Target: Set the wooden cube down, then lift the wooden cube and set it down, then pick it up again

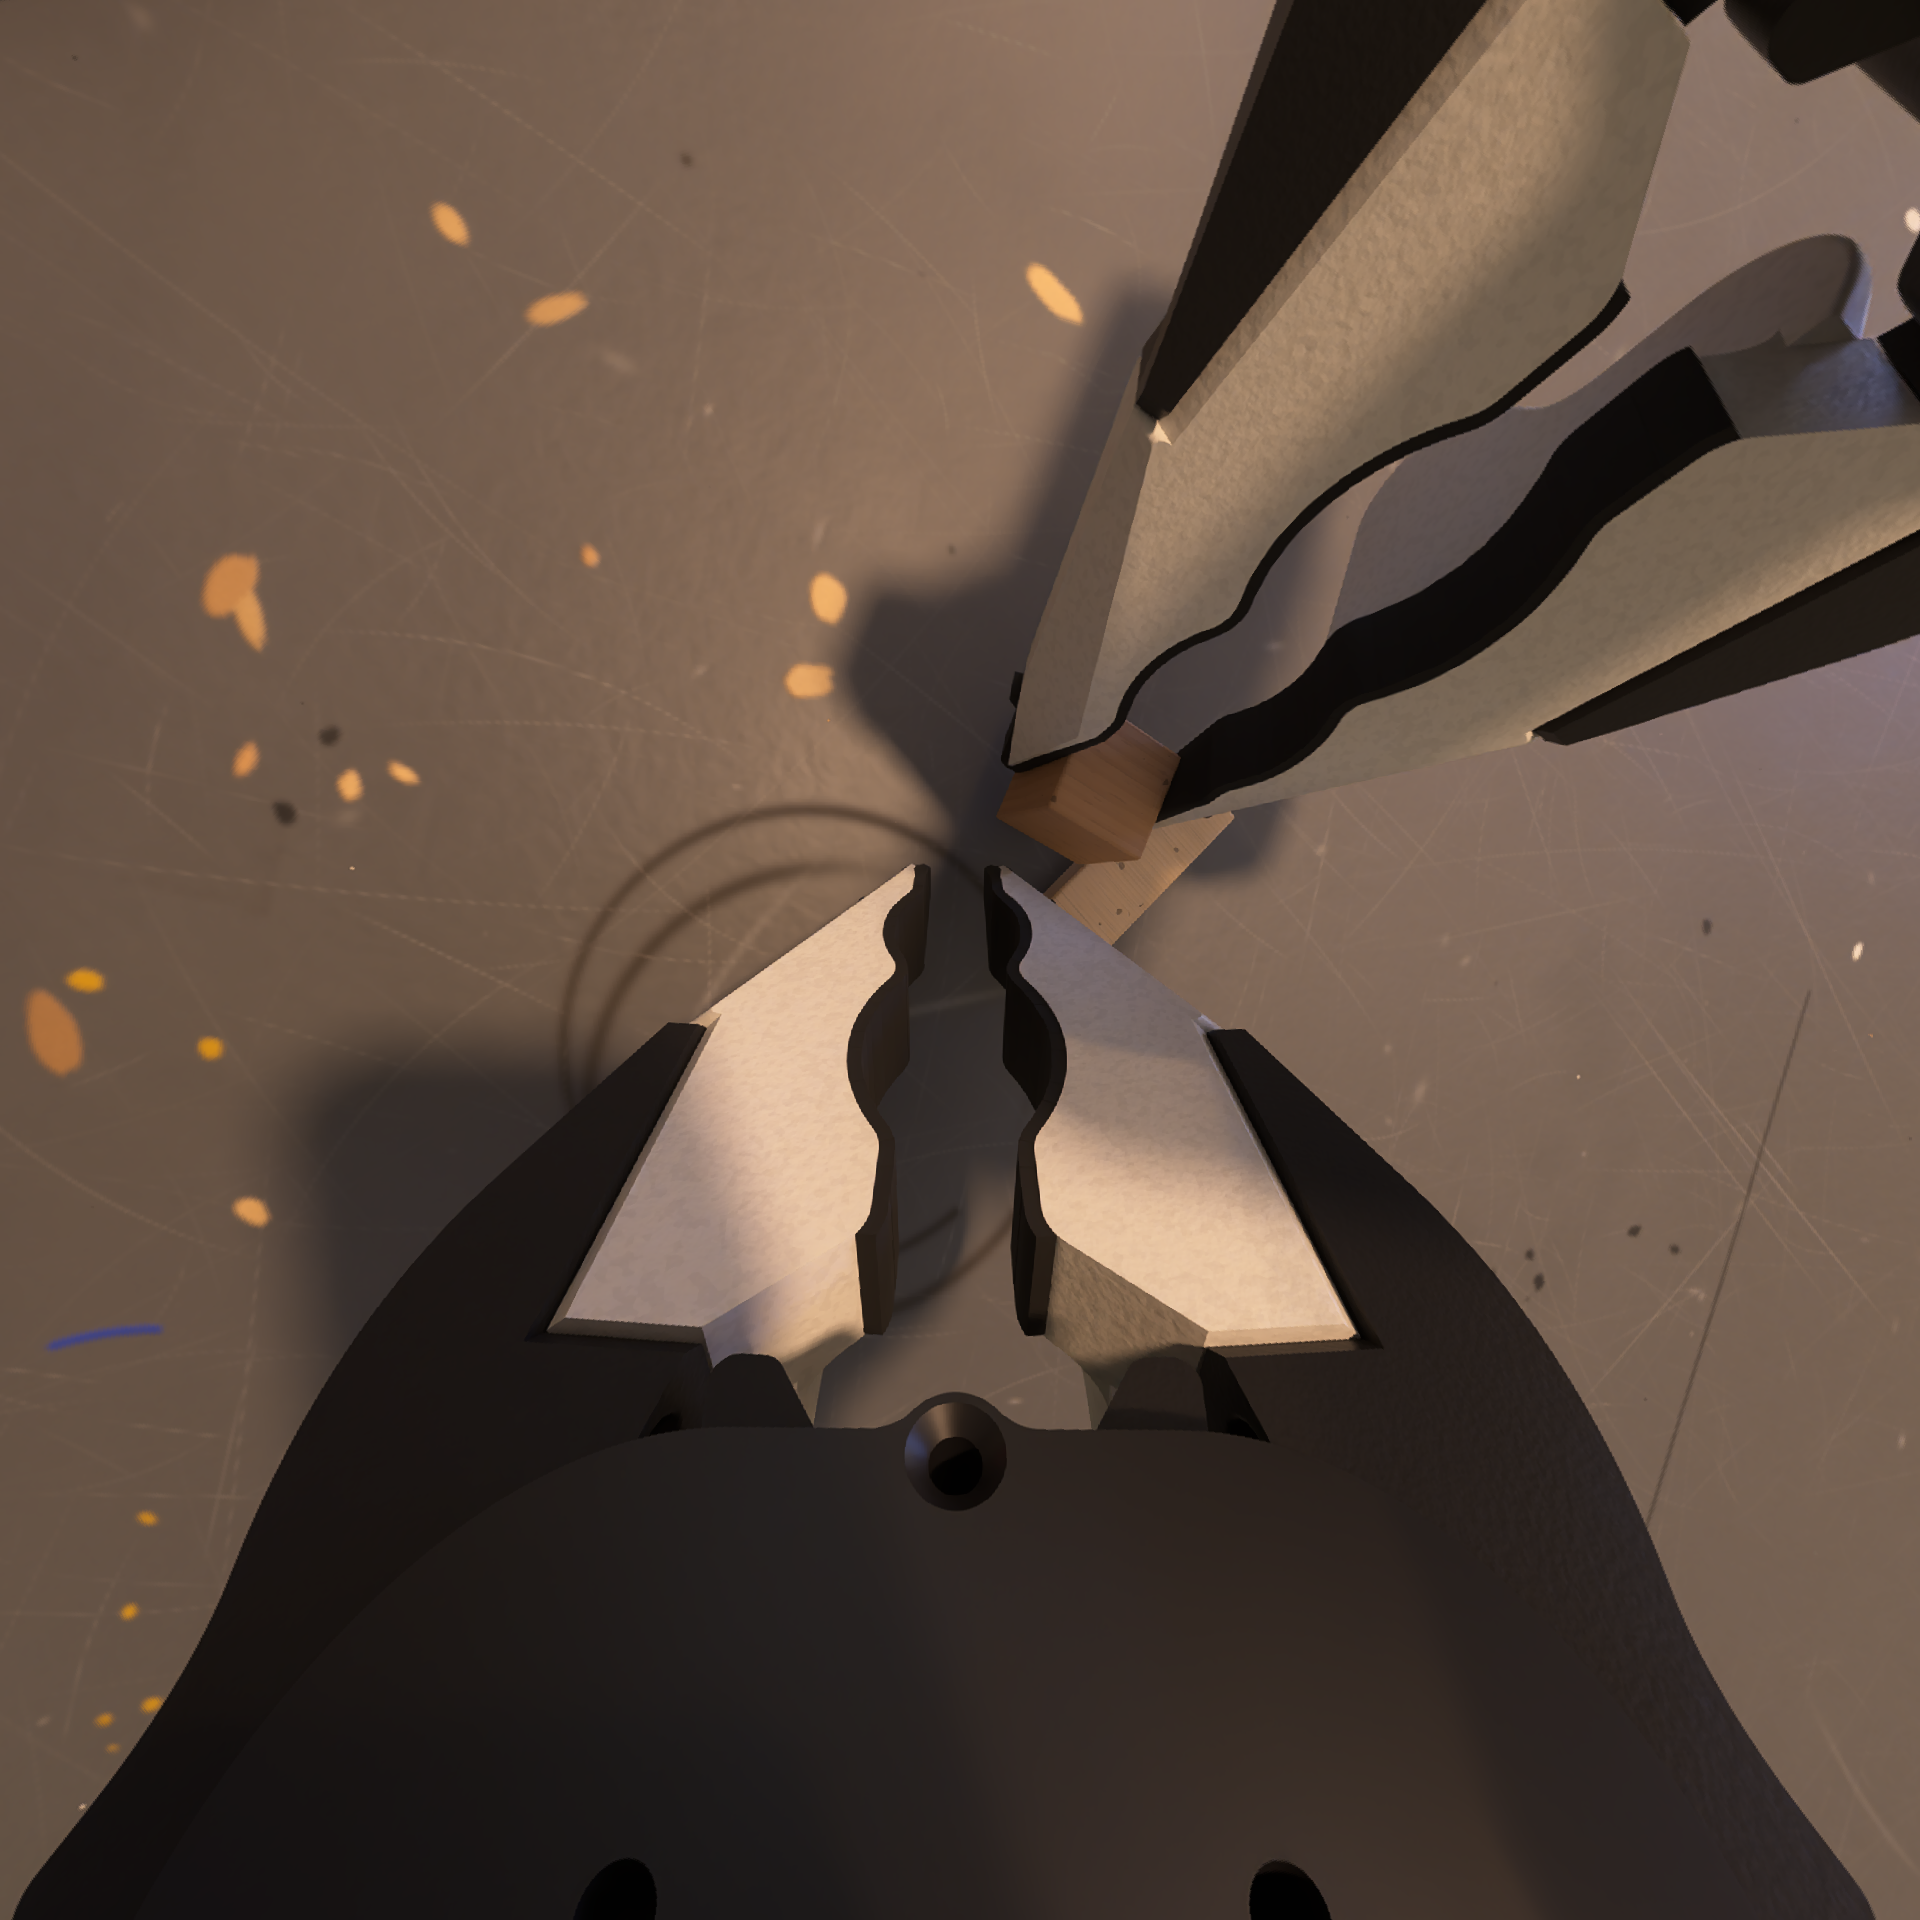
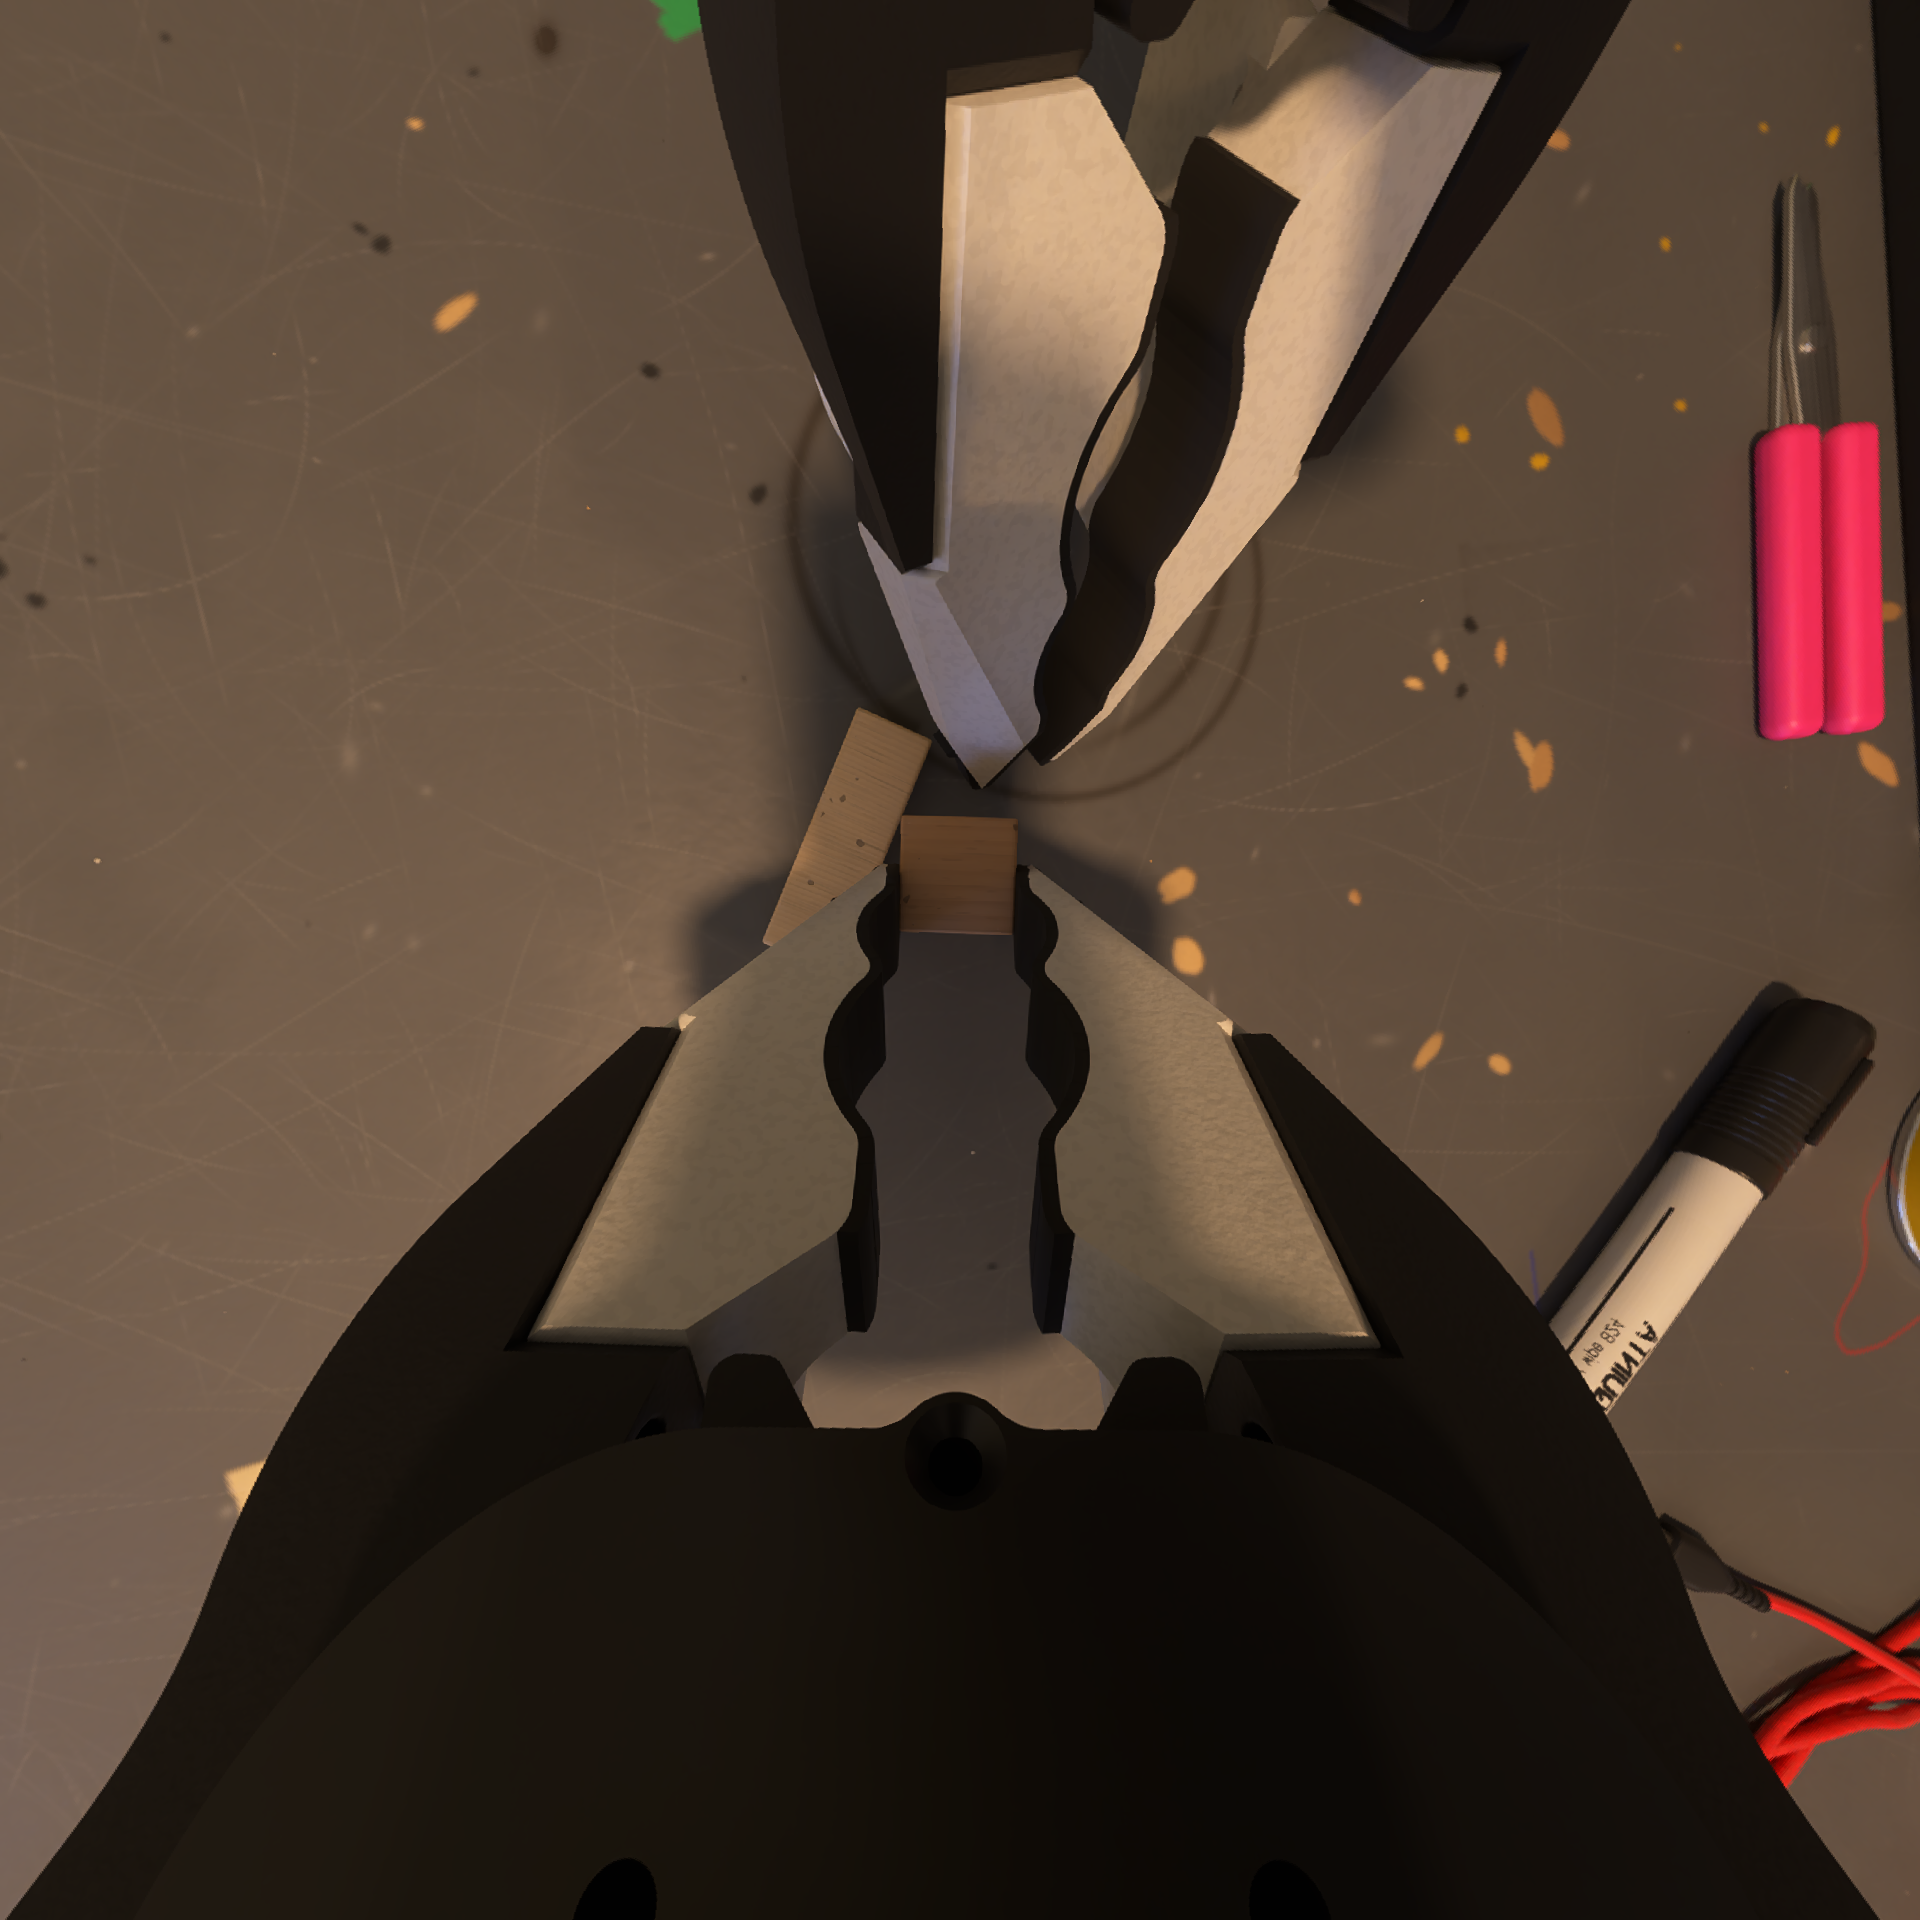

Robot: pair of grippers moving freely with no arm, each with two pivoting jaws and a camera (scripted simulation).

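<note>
My right gripper [image 2: 957, 883] is shut on the small wooden cube [image 2: 956, 868], which sits between its fingertips. In the left wrist view the same gripper [image 1: 1103, 777] comes in from the upper right, holding the cube [image 1: 1081, 823] close over the table. A flat pale wooden piece [image 2: 847, 821] lies on the table just beside and under the cube; it also shows in the left wrist view [image 1: 1138, 873]. My left gripper [image 1: 957, 881] is shut and empty, its tips a short way from the cube. In the right wrist view it [image 2: 992, 771] points down just beyond the cube.
On the scratched, paint-flecked table, to the right in the right wrist view, lie a pink-handled tool [image 2: 1818, 582], a black-capped white marker [image 2: 1704, 1195] and a red cable [image 2: 1849, 1683]. A yellow round object [image 2: 1910, 1174] shows at the right edge.
</note>
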